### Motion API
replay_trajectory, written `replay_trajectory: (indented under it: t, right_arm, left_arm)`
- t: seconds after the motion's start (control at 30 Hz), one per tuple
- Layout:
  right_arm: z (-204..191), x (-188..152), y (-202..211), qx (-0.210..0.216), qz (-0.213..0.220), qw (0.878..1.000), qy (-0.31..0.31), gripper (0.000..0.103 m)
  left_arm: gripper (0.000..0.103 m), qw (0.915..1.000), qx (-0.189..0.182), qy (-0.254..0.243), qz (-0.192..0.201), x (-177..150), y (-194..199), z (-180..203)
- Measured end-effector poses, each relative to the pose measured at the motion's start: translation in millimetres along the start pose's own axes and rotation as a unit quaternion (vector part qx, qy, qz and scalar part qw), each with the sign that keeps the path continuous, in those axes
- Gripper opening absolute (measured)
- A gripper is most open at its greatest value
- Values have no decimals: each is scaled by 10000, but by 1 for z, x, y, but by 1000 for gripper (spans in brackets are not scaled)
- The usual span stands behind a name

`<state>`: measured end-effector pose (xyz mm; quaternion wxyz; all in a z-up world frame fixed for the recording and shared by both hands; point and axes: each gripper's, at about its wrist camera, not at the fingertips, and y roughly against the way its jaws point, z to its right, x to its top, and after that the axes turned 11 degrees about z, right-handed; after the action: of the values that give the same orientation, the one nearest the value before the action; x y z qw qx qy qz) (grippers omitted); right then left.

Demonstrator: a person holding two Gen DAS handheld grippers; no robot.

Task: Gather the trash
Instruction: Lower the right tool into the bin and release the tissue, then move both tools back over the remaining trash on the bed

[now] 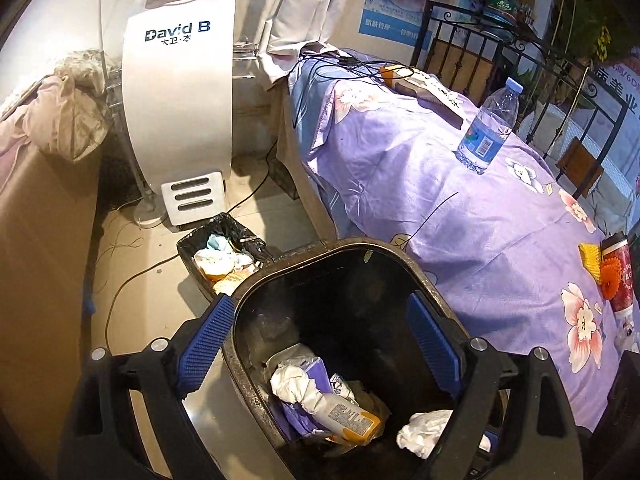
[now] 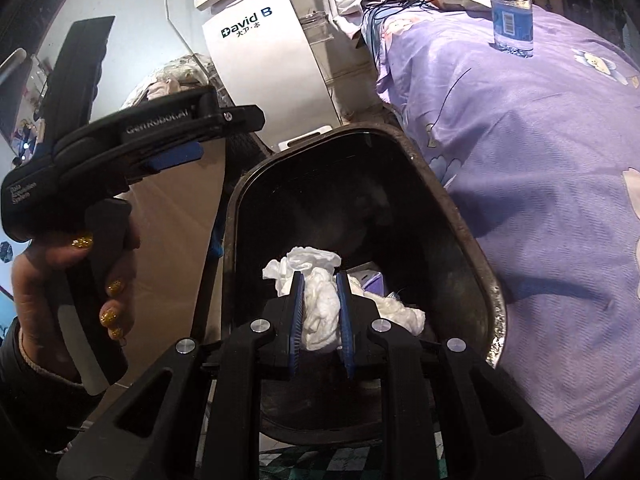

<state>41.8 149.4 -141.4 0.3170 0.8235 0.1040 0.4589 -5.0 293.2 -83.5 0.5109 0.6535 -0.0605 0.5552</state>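
Note:
A black trash bin (image 1: 320,245) stands on the floor against the bed. My left gripper (image 1: 320,344) hangs over its mouth, open, with nothing between its blue pads (image 1: 204,344). Down in the bin lie a crumpled white tissue (image 1: 296,384), a tube with an orange cap (image 1: 352,420), purple wrapping and a second white wad (image 1: 424,432). In the right wrist view my right gripper (image 2: 320,278) is shut on a crumpled white tissue (image 2: 320,320) above the bin (image 2: 230,208). At the left of that view a hand holds the left gripper (image 2: 224,136).
A clear water bottle (image 1: 488,128) stands on the purple flowered bedcover (image 1: 460,220). A red cup (image 1: 620,280) and orange and yellow items lie at the bed's right. A small lined bin (image 1: 224,252) full of trash and a white machine (image 1: 180,100) stand behind, with cables on the floor.

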Motion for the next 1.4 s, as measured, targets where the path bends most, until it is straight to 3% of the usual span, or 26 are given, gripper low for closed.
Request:
replay_trajectory:
  t: [0.23,0.33,0.43,0.47,0.5,0.6,0.97,1.4]
  right_arm:
    - [1,-4,-16,-115,-153,9998,34,17]
    - [5,-3,-20,-139,-186,9997,-15,24]
    - [5,-5,-24,-137,-206,9997,-32,43]
    - [5,-5,-23,-127,-161,9998,-67,57]
    - [5,-6,-22,-89,-125,9998,-110,64]
    - [7,-6,-18,-96,-64,9998,-176,80]
    - [18,0,39,-386,696,9967,-177,82]
    - [72,4,124,-1133,1702,9756,-797,83]
  left_arm:
    - [86,10000,-7,44,-48,-1,-3,-3]
    - [86,10000,1,34,-59,-2,-3,-4]
    - [86,10000,-14,59,-70,-2,-4,-4]
    - [86,10000,-14,57,-77,-2,-4,-4]
    - [87,10000,-12,51,-78,-2,-4,-4]
    - [88,10000,0,58,-74,-3,-4,-3]
    - [89,9996,-234,-100,-130,-7,-4,20]
    - [89,9917,-1090,-678,-110,-14,6,100]
